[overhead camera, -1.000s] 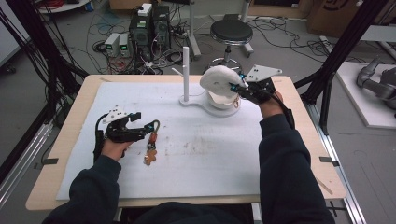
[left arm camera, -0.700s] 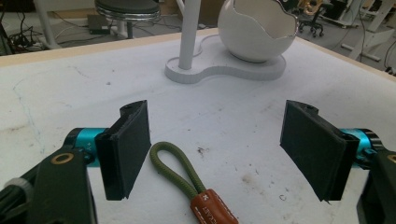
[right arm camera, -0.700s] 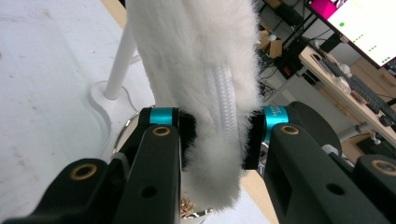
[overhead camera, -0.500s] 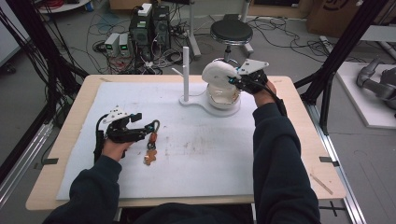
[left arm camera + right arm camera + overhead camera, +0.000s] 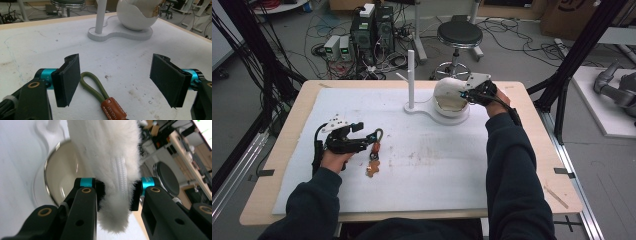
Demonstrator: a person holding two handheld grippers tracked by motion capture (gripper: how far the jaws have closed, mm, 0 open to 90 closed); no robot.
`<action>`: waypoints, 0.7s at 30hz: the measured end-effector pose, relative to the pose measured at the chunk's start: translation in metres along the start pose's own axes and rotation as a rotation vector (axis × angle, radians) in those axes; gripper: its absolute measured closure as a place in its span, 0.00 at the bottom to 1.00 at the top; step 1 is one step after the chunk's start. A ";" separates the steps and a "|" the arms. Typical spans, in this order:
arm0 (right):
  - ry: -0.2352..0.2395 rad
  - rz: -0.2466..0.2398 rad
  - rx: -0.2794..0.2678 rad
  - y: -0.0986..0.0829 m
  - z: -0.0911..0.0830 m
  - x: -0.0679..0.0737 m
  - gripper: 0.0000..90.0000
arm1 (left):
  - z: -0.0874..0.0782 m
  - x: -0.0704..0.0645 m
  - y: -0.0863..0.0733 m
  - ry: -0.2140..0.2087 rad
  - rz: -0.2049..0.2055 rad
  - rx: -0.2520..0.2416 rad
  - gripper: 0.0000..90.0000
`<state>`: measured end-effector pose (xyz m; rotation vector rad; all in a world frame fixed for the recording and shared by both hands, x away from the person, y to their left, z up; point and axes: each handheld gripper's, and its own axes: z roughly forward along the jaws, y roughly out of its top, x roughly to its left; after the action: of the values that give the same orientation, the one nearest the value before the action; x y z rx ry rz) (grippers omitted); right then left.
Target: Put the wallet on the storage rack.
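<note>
The left gripper (image 5: 362, 140) rests low on the white mat (image 5: 432, 175) with its jaws set wide. The olive cord loop (image 5: 90, 83) of a keychain lies flat between them, closer to the left jaw, its long axis running back toward the person to a brown leather tab (image 5: 113, 109). The right gripper (image 5: 115, 192) is clamped on a white fluffy item (image 5: 110, 157) with a braided white cord, held just above the egg-shaped white bowl (image 5: 449, 97). A white post (image 5: 411, 77) stands beside the bowl on the shared base, well clear of the left gripper.
</note>
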<state>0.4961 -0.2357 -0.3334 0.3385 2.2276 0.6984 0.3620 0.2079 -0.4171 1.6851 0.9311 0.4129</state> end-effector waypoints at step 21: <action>0.038 0.176 0.081 -0.010 0.025 0.013 0.51 | 0.000 0.002 -0.002 -0.003 -0.025 0.006 0.27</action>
<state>0.5054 -0.2291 -0.3610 0.5715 2.2860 0.7127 0.3624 0.2098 -0.4188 1.6775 0.9505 0.3909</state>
